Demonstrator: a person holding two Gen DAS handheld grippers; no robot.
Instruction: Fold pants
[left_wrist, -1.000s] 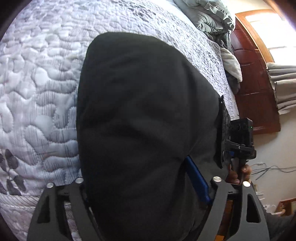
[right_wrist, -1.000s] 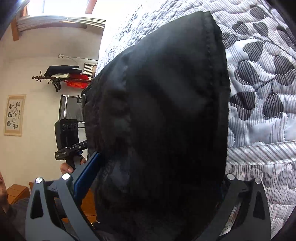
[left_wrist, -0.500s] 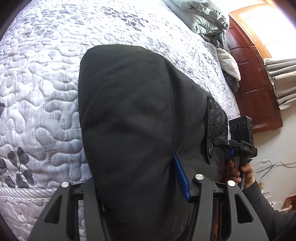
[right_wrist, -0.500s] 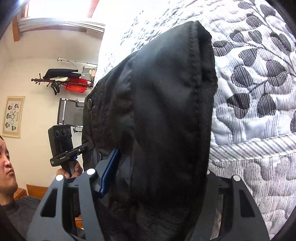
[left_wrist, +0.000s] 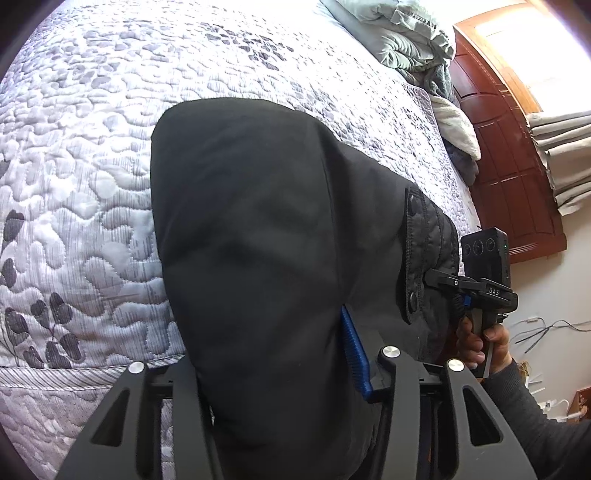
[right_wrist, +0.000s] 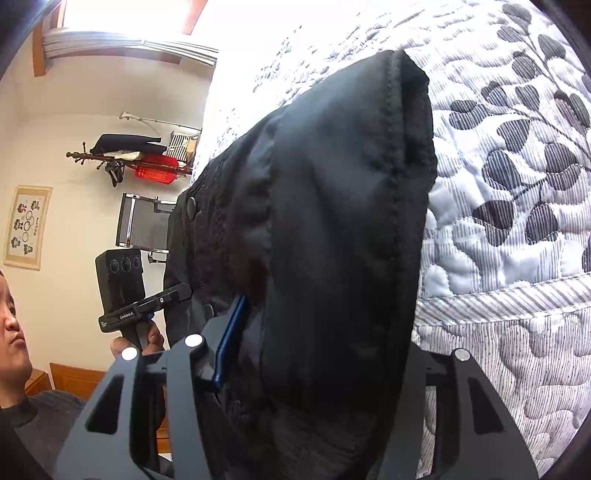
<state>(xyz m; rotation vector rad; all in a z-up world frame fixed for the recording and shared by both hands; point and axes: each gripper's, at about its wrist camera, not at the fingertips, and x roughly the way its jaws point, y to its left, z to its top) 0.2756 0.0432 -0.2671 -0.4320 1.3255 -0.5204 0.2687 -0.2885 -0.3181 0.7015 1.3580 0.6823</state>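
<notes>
The black pants (left_wrist: 266, 258) hung over the near edge of the quilted bed (left_wrist: 74, 184). The left hand-held gripper (left_wrist: 280, 369) and the right hand-held gripper (right_wrist: 314, 354) each gripped their fabric.

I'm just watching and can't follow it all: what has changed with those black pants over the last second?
The black pants have been drawn back toward the near edge of the bed, uncovering more quilt beyond them. Their snap-button waistband has come into view. Both the left gripper and right gripper stay clamped on the fabric; nothing was let go.
</notes>
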